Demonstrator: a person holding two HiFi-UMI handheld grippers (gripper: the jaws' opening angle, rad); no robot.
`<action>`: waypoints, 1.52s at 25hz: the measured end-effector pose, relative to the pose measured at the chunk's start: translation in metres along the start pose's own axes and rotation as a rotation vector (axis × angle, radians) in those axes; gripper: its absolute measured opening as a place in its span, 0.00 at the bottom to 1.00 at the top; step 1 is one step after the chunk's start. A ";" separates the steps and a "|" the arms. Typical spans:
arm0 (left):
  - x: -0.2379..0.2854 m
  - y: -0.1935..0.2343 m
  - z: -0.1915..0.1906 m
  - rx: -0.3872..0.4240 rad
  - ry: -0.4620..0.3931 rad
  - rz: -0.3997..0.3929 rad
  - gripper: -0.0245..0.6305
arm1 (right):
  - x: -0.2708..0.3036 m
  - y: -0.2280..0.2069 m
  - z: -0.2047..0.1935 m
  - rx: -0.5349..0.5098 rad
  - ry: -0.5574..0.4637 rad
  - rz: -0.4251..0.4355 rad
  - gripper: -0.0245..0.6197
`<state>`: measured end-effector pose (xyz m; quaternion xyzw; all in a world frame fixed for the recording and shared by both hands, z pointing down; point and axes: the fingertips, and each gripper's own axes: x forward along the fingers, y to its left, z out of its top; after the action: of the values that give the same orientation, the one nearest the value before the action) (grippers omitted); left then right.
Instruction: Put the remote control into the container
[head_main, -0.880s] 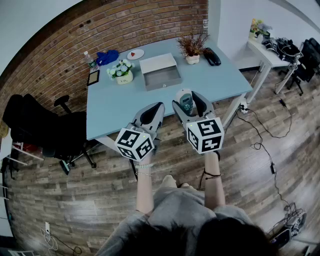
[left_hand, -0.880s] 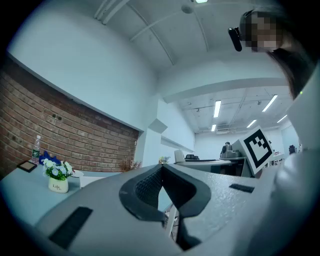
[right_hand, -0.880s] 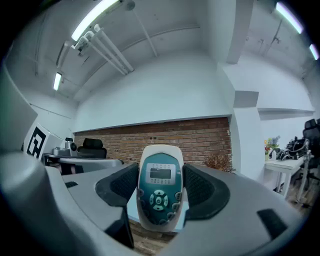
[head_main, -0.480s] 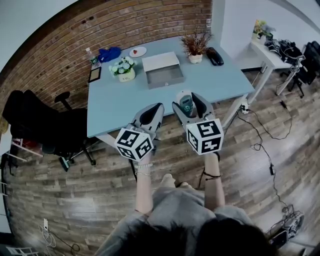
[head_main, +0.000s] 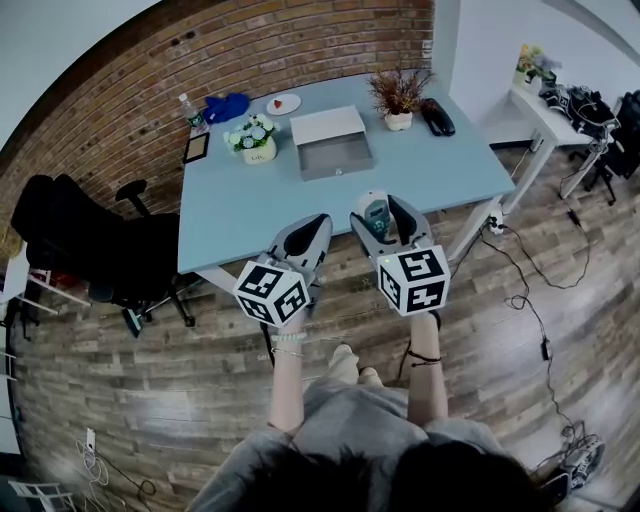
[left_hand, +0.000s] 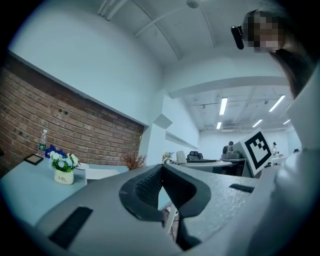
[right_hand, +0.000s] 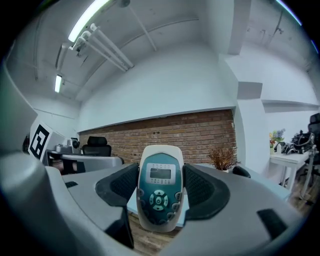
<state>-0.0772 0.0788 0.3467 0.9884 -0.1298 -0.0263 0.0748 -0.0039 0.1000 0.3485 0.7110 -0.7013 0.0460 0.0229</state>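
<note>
A white remote control (head_main: 375, 212) with a teal face stands upright between the jaws of my right gripper (head_main: 379, 211), which is shut on it. In the right gripper view the remote control (right_hand: 159, 192) fills the gap between both pads, buttons facing the camera. My left gripper (head_main: 309, 227) is beside it, shut and empty; in the left gripper view its pads (left_hand: 150, 186) meet at the tips. Both grippers hover at the near edge of the light blue table (head_main: 245, 212). The container (head_main: 334, 146), an open grey box, lies further back on the table.
On the table stand a white flower pot (head_main: 257, 141), a dried plant in a pot (head_main: 398, 101), a black object (head_main: 437, 117), a plate (head_main: 283, 103), a blue cloth (head_main: 227, 106) and a bottle (head_main: 189, 110). A black office chair (head_main: 90, 245) is at the left. Cables lie on the floor at the right.
The head view has shifted a little, so the table sits slightly further right. Both grippers keep their places in front of me, and the right one still holds the remote control.
</note>
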 end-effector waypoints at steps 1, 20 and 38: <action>0.001 0.002 -0.002 -0.001 0.010 0.000 0.04 | 0.003 -0.001 -0.003 0.004 0.006 0.002 0.48; 0.061 0.112 0.011 -0.028 -0.005 0.009 0.04 | 0.110 -0.051 0.005 -0.017 0.036 0.006 0.48; 0.108 0.139 -0.015 -0.083 0.048 -0.072 0.04 | 0.140 -0.086 -0.004 0.033 0.075 -0.046 0.48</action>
<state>-0.0072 -0.0804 0.3796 0.9888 -0.0910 -0.0107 0.1176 0.0832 -0.0375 0.3692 0.7250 -0.6826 0.0837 0.0388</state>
